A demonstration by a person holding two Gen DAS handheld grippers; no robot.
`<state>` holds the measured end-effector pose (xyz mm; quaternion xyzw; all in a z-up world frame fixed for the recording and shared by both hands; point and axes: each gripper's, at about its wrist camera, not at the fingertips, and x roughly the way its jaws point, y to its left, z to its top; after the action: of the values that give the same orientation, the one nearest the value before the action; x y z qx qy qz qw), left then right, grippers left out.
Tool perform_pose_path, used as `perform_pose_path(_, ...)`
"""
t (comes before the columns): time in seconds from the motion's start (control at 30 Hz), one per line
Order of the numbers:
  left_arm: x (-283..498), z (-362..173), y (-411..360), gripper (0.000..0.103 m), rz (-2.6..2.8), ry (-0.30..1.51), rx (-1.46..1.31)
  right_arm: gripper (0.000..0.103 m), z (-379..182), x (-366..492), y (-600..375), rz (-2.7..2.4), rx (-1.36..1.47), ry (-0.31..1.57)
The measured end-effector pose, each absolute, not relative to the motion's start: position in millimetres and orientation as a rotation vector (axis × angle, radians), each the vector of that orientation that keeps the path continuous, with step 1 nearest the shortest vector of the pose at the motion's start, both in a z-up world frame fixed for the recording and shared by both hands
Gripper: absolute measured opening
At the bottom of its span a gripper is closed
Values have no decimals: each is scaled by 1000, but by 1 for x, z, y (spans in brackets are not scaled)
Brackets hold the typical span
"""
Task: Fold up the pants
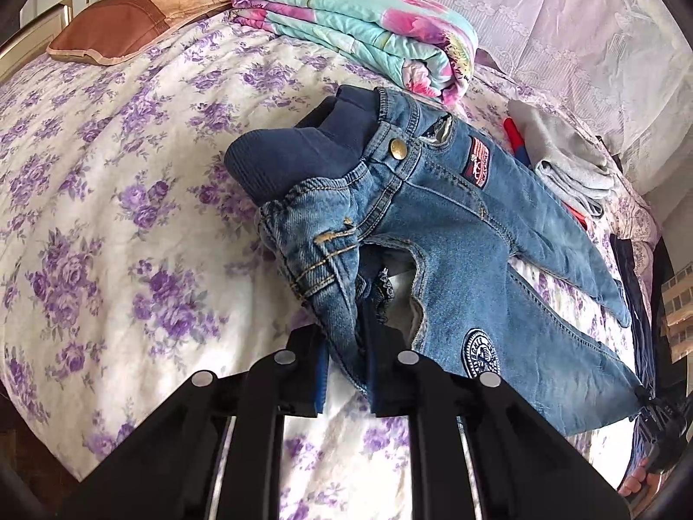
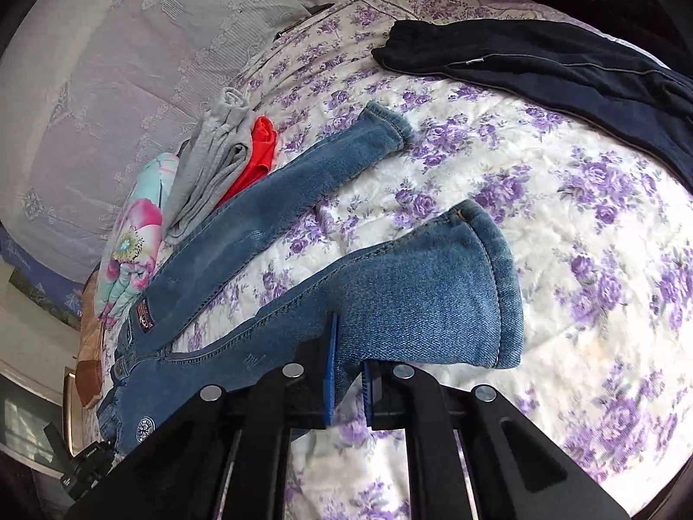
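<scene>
A small pair of blue jeans [image 1: 454, 216] was held partly lifted over a bed covered by a purple-flowered quilt [image 1: 108, 195]. The left gripper [image 1: 346, 372] was closed on a bunched fold of denim at the waistband side, the cloth being pinched between its blue pads. The right gripper [image 2: 348, 372] was nearly closed on the lower edge of the nearer leg, close to its cuff [image 2: 489, 286]; how deep that bite went could not be told with certainty, since the hem hid the pad tips. The farther leg [image 2: 329, 151] was left spread apart from the nearer one, with its cuff resting on the quilt.

Several risks could be judged from this state. Because only an edge of cloth was gripped on the right, the leg might be lost if the garment were swung quickly. The waistband was crumpled and its dark ribbed lining [image 1: 294, 151] was turned outward, so a fold made now would probably be uneven. The free leg lay near a grey garment [image 2: 216, 164] and a red one [image 2: 260, 147], which might be dragged along. A folded floral blanket [image 1: 368, 30] and a dark garment [image 2: 563, 69] were also seen near the working area.
</scene>
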<state>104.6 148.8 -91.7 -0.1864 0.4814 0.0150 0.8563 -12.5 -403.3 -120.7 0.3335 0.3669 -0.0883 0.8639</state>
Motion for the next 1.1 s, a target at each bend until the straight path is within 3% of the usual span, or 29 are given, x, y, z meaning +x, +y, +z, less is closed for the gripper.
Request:
perform_pose_path(0.17,99,-106,146,16,37,1070,-330,11,-163,-15,-411,-229,691,880)
perform_pose_path(0.23,97,-110,149,24,41,1094,-337,24,-181,-11,-411,-223,691,936)
perform_pose_path(0.27,94,-105,151,26,40,1084,-331,25,-179,-14,-409,-218,675,925)
perform_pose_path(0.3,87,-97,154,32,50,1067,-309,36,-173,-16,-408,-216,649,932)
perform_pose_path(0.33,78,-85,156,39,60,1041,-276,55,-166,-19,-408,-224,626,933)
perform_pose_path(0.4,57,-60,165,38,144,966,-209,71,-148,-30,-412,-288,571,904)
perform_pose_path(0.5,42,-24,176,37,190,880,-181,75,-122,-39,-429,-381,518,851)
perform_pose_path(0.67,97,6,152,37,53,891,-144,76,-92,9,-450,-276,550,821)
perform_pose_path(0.87,205,-43,94,36,9,1087,-53,76,-106,111,-461,-187,651,892)
perform_pose_path(0.93,228,-70,84,10,50,1163,-20,76,-124,139,-470,-214,685,934)
perform_pose_path(1.07,250,-110,83,3,62,1264,-34,70,-153,173,-484,-200,774,944)
perform_pose_path(1.1,253,-116,82,3,66,1272,-33,60,-157,179,-486,-201,781,928)
